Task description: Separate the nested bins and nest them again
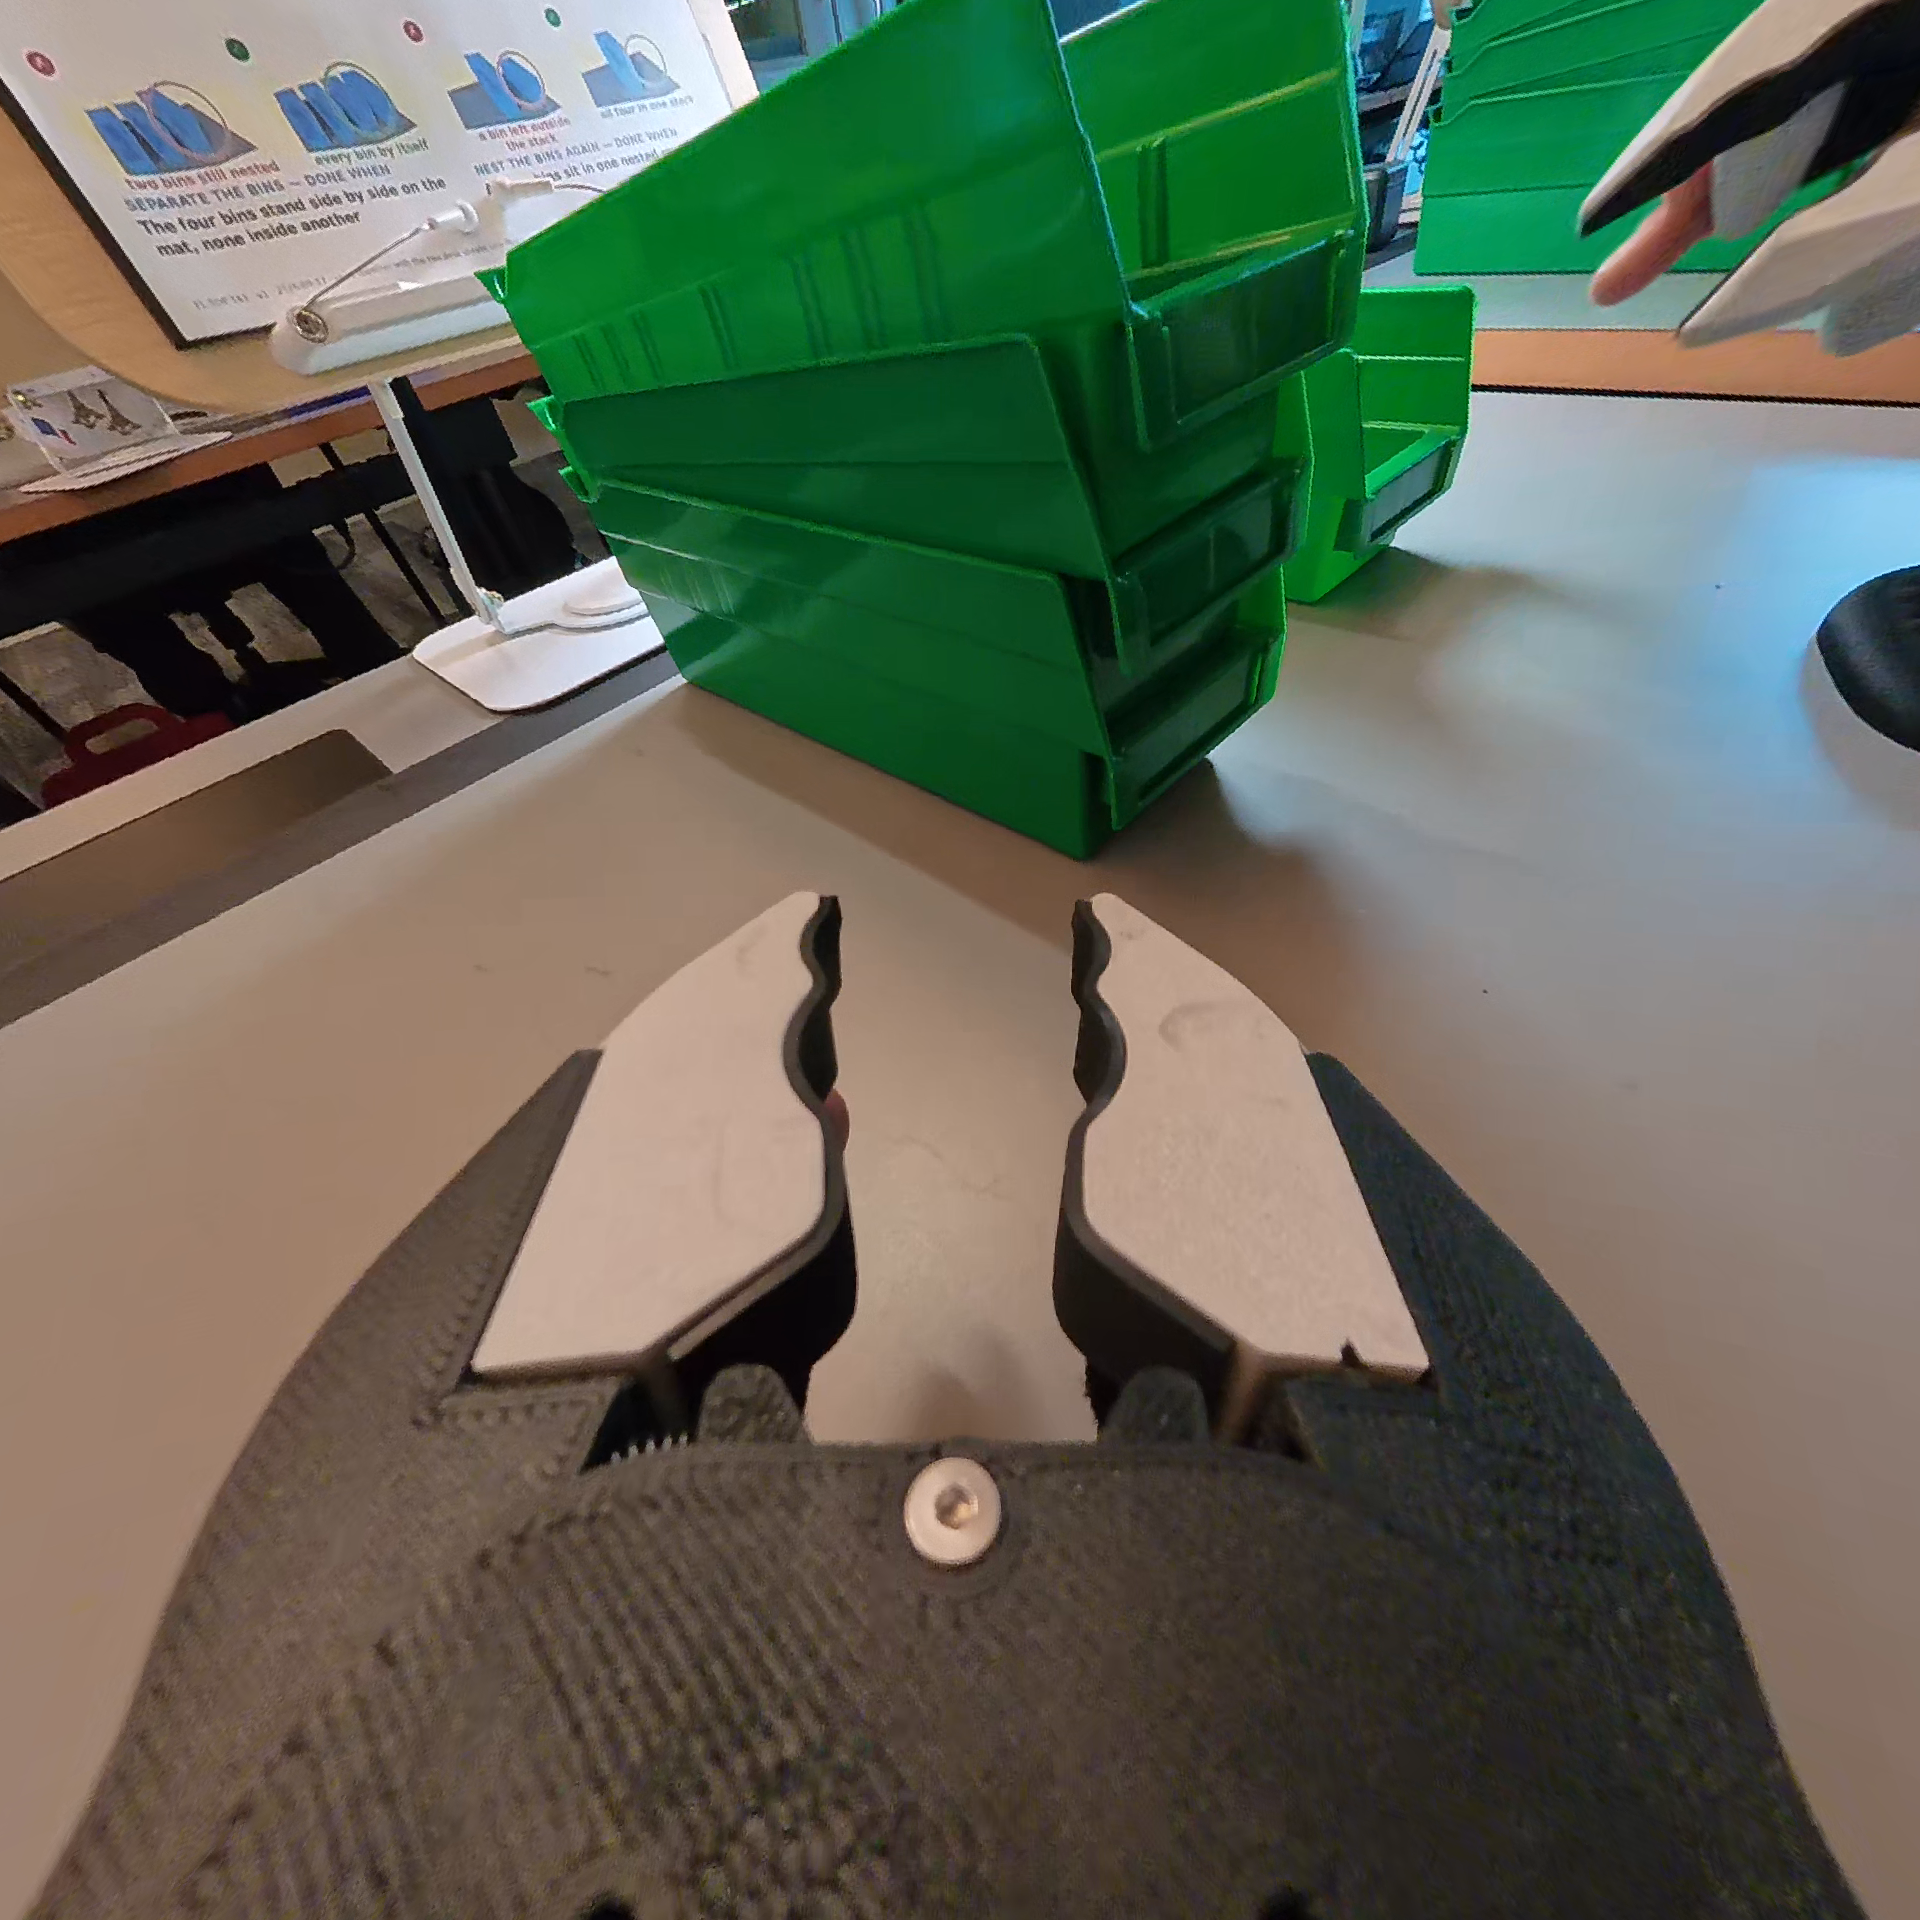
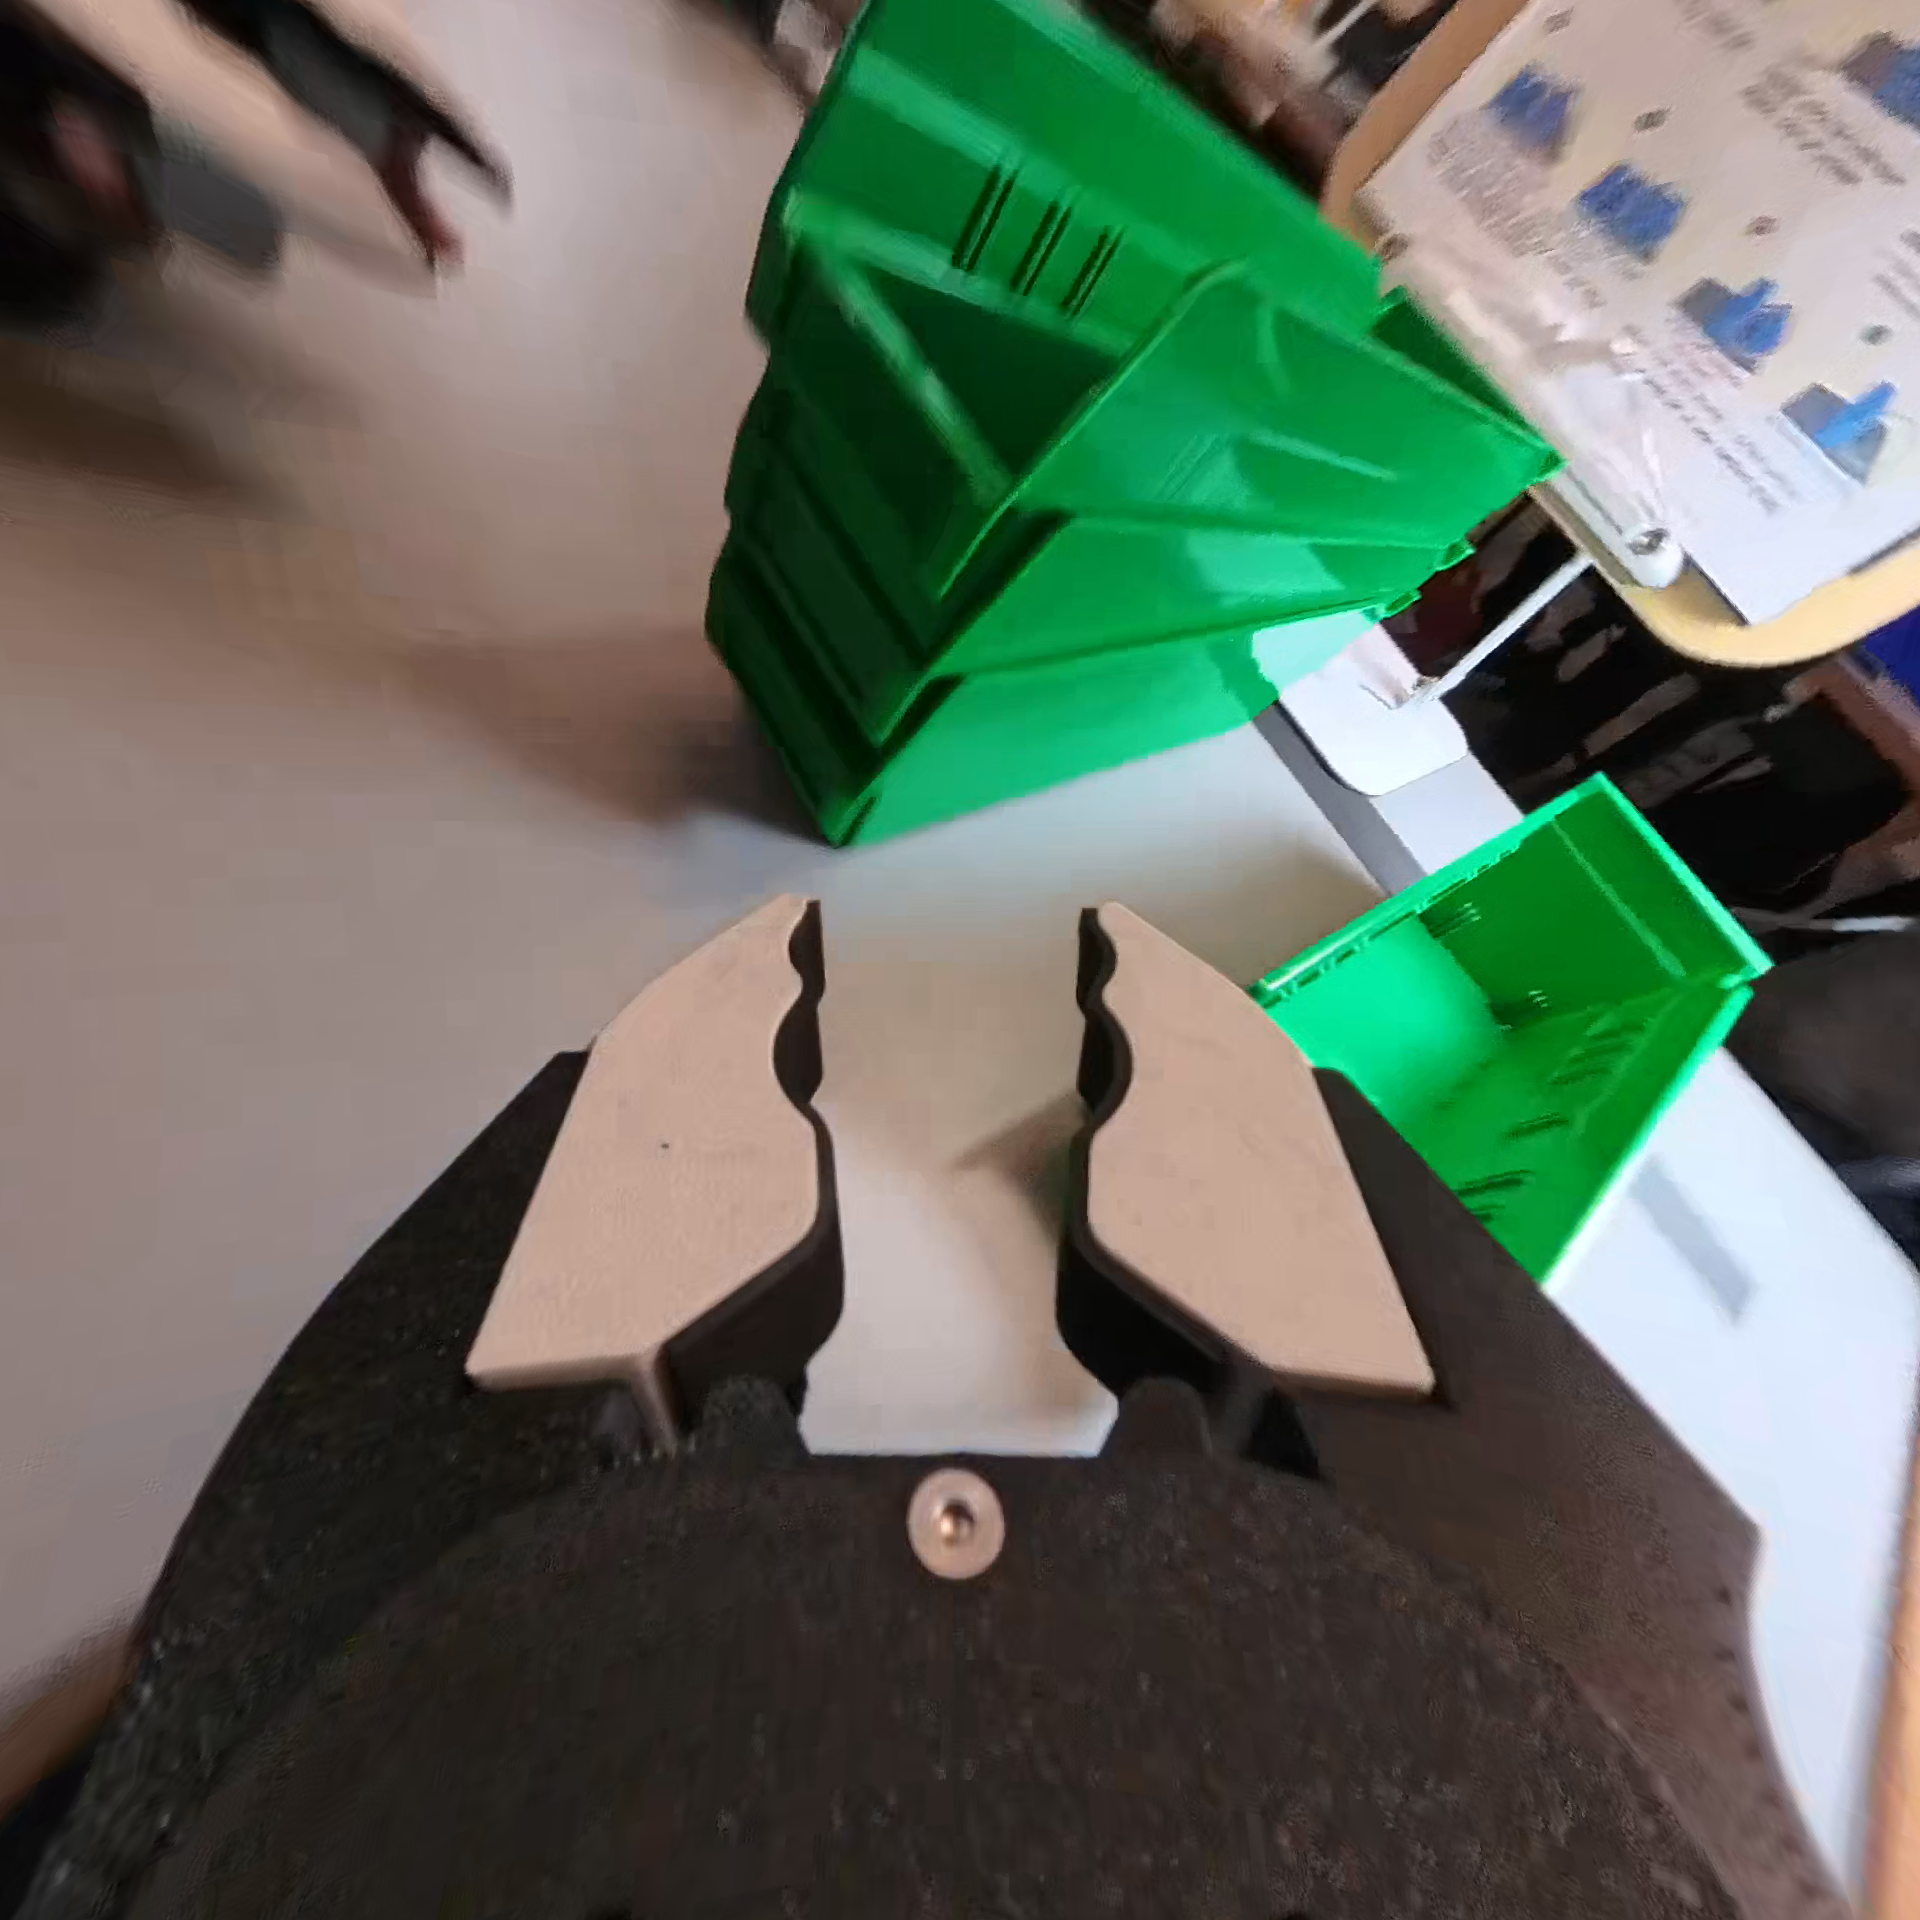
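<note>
A stack of several nested green bins (image 1: pixel 914 582) stands on the grey mat (image 1: pixel 1455 935). Its top bin (image 1: pixel 935 208) sits tilted, only partly seated in the one below. One separate green bin (image 1: pixel 1392 447) stands behind the stack to the right. My left gripper (image 1: pixel 954 914) is open and empty, low over the mat just short of the stack. My right gripper (image 2: pixel 951 914) is open and empty, with the stack (image 2: pixel 987 540) ahead of it and the separate bin (image 2: pixel 1507 1060) at its right. The right gripper also shows in the left wrist view (image 1: pixel 1766 208), high at the right.
An instruction board (image 1: pixel 364 156) on a white stand (image 1: pixel 540 644) stands left of the stack at the mat's edge. More green bins (image 1: pixel 1558 135) are in the background. A black round object (image 1: pixel 1870 665) lies at the far right. The left gripper shows blurred (image 2: pixel 312 125). Some 25 centimeters of space lies between my two pairs of fingers.
</note>
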Motion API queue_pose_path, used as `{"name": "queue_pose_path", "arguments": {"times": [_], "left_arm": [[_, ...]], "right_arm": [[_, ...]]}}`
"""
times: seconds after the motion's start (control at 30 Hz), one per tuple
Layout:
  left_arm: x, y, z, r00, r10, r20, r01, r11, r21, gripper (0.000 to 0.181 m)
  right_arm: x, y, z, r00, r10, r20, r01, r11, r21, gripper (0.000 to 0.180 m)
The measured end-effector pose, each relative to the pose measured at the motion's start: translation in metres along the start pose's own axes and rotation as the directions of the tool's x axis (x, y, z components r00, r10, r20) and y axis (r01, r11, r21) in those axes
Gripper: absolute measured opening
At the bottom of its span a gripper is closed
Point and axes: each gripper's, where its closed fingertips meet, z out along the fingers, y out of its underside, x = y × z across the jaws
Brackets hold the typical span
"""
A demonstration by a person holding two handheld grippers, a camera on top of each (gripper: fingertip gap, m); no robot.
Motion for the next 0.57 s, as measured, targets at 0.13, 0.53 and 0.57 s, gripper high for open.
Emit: {"name": "queue_pose_path", "arguments": {"times": [0.13,0.53,0.57], "left_arm": [[0.0,-0.023,-0.004,0.999,0.05,0.017,-0.05,0.998,0.04,0.042],[0.068,-0.11,0.054,0.798,0.496,-0.343,-0.584,0.775,-0.24,0.044],[0.072,-0.113,0.064,0.768,0.523,-0.37,-0.628,0.73,-0.27,0.045]], "right_arm": [[-0.004,-0.001,-0.016,0.965,0.257,-0.058,-0.245,0.956,0.162,0.054],[-0.012,0.049,-0.04,0.884,0.431,-0.181,-0.374,0.885,0.277,0.061],[-0.011,0.048,-0.042,0.881,0.437,-0.181,-0.377,0.879,0.291,0.06]]}}
